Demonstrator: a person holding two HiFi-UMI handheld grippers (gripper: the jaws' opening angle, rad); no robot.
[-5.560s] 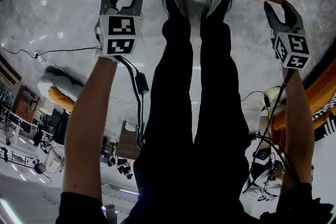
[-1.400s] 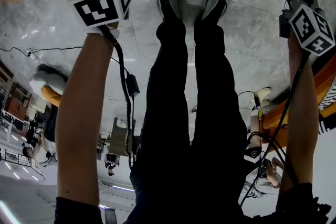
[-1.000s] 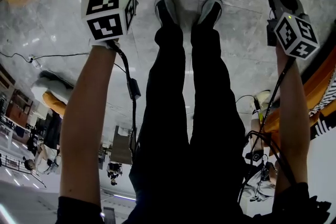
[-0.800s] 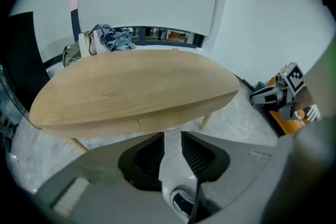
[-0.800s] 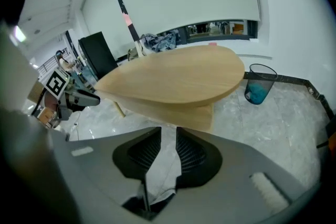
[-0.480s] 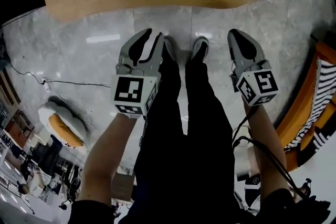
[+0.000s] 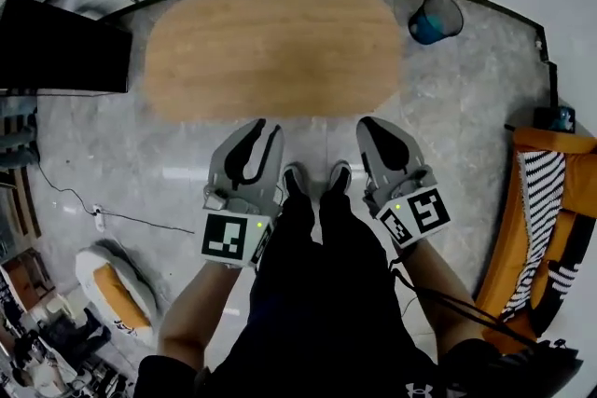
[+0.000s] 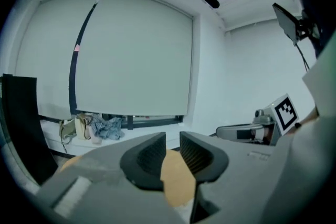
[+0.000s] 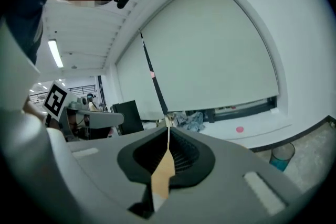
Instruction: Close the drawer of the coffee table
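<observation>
The wooden desk [image 7: 270, 47] lies just ahead of both tongs, its long side running across the person's front. The left tongs [image 7: 254, 130], closing on nothing, and the right tongs [image 7: 371, 126], shut and empty, hang equally near it. The drawer seems pushed in, though the top hides it.

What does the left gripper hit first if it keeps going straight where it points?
Nothing near. The left gripper, jaws closing on nothing, points out over the wooden coffee table toward the cluttered window ledge. Tilted slightly down, it might meet the tabletop first; depth is unclear.
</observation>
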